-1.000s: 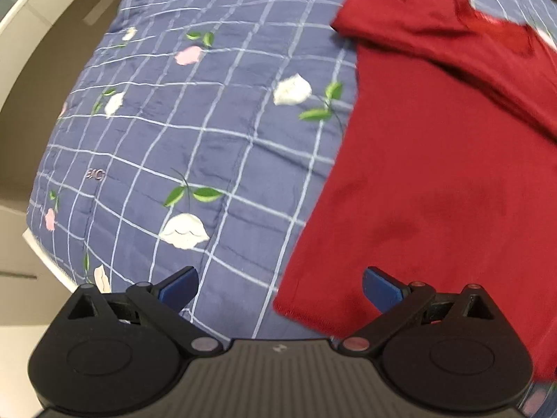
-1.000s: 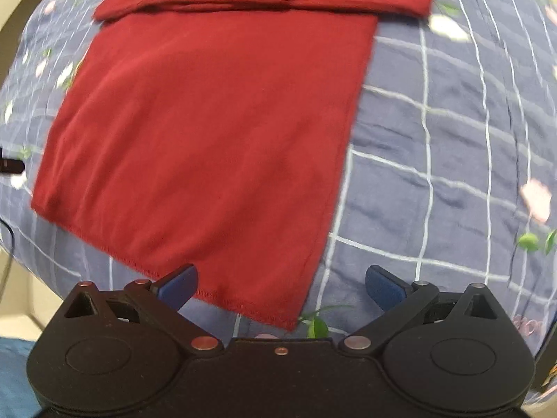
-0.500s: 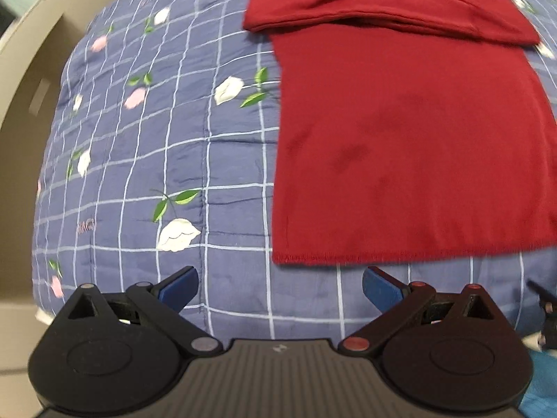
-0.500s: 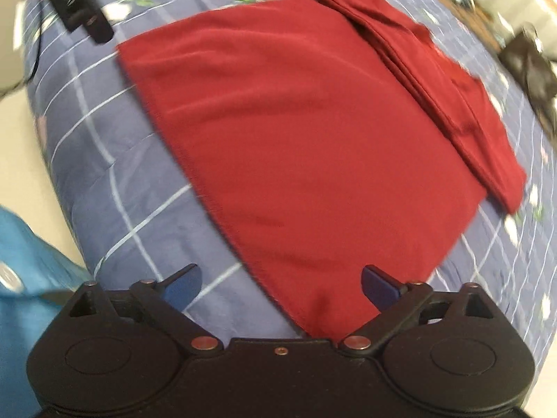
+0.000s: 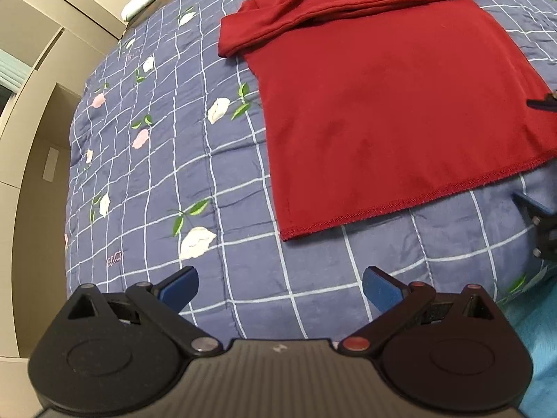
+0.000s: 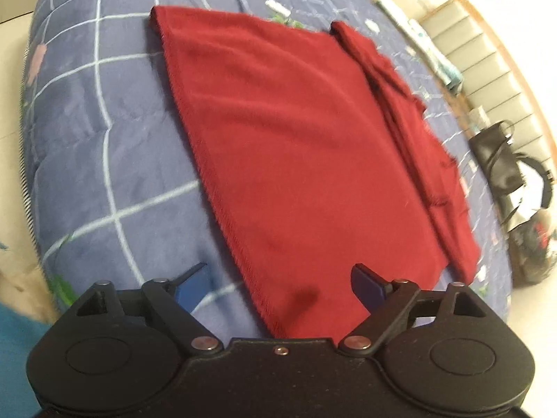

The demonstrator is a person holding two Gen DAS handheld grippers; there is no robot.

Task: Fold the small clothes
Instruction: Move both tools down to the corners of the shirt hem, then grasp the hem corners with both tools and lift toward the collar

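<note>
Red shirt lies flat on a checked blue quilt, sleeves folded across its chest.

From left: the left gripper hovers with blue pads spread wide and empty above bare quilt, just short of the shirt's near hem corner; pale cabinets stand beyond the bed's edge. The right gripper, likewise wide and holding nothing, is poised over the other hem corner, the hem passing between its fingers, though whether a pad touches the cloth cannot be told. Beyond the bed's far right side sits a dark bag, its contents not visible.
</note>
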